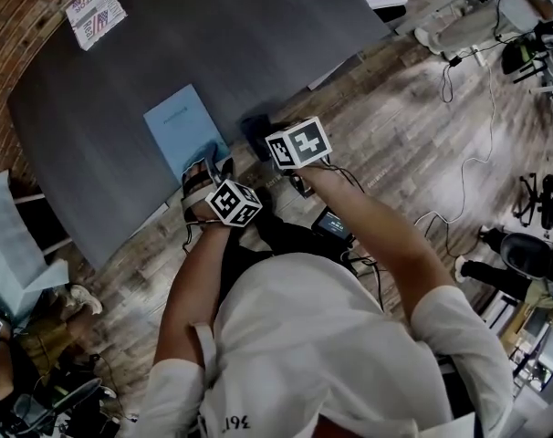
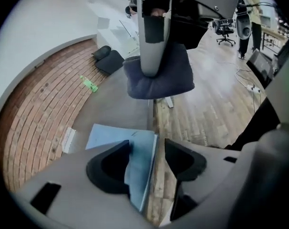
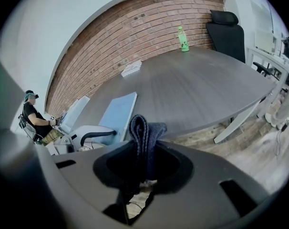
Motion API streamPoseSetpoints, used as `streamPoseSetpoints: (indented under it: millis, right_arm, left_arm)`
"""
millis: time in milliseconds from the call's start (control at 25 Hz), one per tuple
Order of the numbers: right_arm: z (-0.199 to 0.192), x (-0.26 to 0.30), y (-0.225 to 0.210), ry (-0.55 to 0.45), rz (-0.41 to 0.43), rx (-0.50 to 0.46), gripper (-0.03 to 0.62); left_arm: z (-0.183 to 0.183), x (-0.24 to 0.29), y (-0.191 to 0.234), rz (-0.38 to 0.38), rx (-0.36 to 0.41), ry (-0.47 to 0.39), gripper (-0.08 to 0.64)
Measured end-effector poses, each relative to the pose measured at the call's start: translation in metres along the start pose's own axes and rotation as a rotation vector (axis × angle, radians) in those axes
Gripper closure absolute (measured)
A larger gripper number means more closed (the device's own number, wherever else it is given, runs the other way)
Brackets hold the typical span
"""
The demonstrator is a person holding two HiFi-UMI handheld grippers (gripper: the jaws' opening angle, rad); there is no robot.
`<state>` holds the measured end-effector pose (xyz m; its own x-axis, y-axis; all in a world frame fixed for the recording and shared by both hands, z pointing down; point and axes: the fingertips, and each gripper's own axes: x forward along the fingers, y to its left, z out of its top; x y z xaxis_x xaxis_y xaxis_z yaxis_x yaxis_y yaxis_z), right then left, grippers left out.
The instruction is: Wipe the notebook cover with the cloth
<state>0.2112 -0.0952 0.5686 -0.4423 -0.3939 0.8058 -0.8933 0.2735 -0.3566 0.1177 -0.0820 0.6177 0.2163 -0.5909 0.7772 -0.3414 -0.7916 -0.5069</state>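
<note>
Notebook [image 1: 181, 130], pale blue, lies at the near edge of the table [image 1: 286, 35] in the head view. Left gripper view: the left gripper [image 2: 148, 150] stands spread around its corner, not pressing. Right gripper view: the right gripper [image 3: 144, 151] pinches the dark cloth [image 3: 145, 128]. Wiped unpinned, the notebook might slide off.

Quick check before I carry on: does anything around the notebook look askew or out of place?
Nothing spilled or damaged. The notebook lies right at the table's near edge, one corner between the open left gripper's jaws; whether it overhangs I cannot tell. The cloth hangs bunched in the shut right gripper, off the cover.
</note>
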Motion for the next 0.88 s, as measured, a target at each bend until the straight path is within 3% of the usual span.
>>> streamPoseSetpoints:
  millis: [120,200,360,480,720,880]
  right_arm:
    - [-0.001,0.000,0.002,0.006,0.007,-0.006,0.485]
    - [0.000,0.000,0.002,0.010,0.013,-0.013,0.485]
    - [0.004,0.000,0.002,0.011,0.025,-0.031,0.485]
    - [0.009,0.003,0.011,0.005,0.034,-0.048,0.485]
    - [0.028,0.012,0.042,-0.004,0.062,-0.093,0.485]
    - [0.035,0.019,0.069,-0.004,0.082,-0.130,0.485]
  left_arm:
    - [0.002,-0.001,0.008,0.026,-0.008,-0.005,0.378]
    - [0.009,-0.004,0.013,0.018,-0.055,-0.034,0.413]
    - [0.023,-0.020,0.028,-0.014,-0.280,-0.145,0.459]
    - [0.023,-0.043,0.049,-0.023,-0.516,-0.252,0.486]
    - [0.002,-0.098,0.108,-0.009,-1.159,-0.588,0.503]
    - [-0.036,-0.132,0.133,0.031,-1.449,-0.748,0.508]
